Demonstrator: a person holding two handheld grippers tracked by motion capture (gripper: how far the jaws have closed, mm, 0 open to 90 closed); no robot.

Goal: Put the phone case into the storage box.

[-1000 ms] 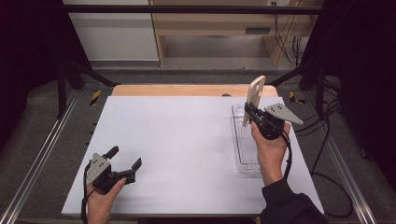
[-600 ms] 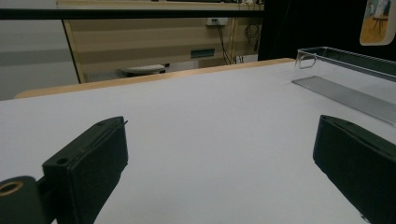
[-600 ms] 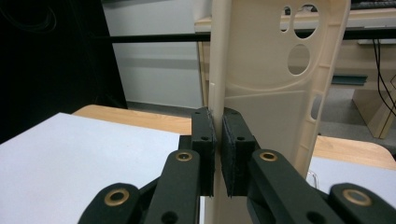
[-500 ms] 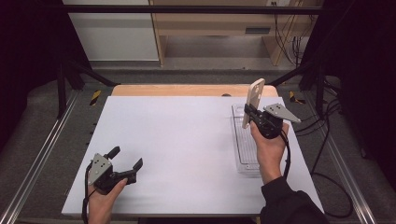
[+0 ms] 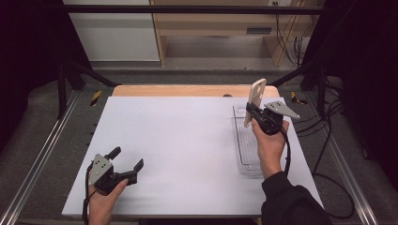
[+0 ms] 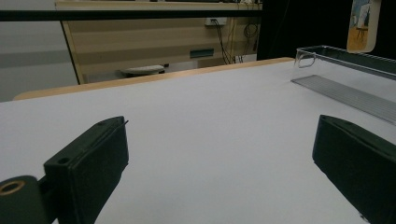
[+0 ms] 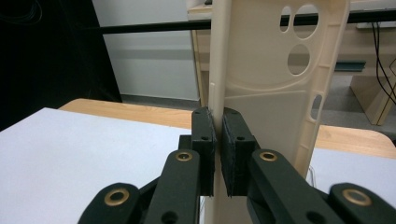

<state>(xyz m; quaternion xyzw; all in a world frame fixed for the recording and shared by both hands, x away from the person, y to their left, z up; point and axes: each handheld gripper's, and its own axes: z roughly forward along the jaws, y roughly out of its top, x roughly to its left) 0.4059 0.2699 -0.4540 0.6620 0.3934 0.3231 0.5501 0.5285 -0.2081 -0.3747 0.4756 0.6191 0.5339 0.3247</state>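
Your right gripper pinches the case by one side edge, long axis upright above the tray, which runs 12 to 6 beneath; your left fingers stand wide, well apart at 8.

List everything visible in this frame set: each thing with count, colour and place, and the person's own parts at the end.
Phone case: one, cream with camera cut-outs, held upright on edge above the tray's far end.
Clear tray: one, transparent plastic, lying lengthwise on the right side of the board.
White board: one, covering the table.
Wooden table edge: one, light wood, showing along the far side of the board.
Cabinet: one, pale wood, behind the table.
Right gripper: one, black, fingers clamped on the case's side wall.
Left gripper: one, black, jaws wide apart with nothing between them, near the board's front left.
Hands: two, one on each gripper; dark sleeve on the right arm.
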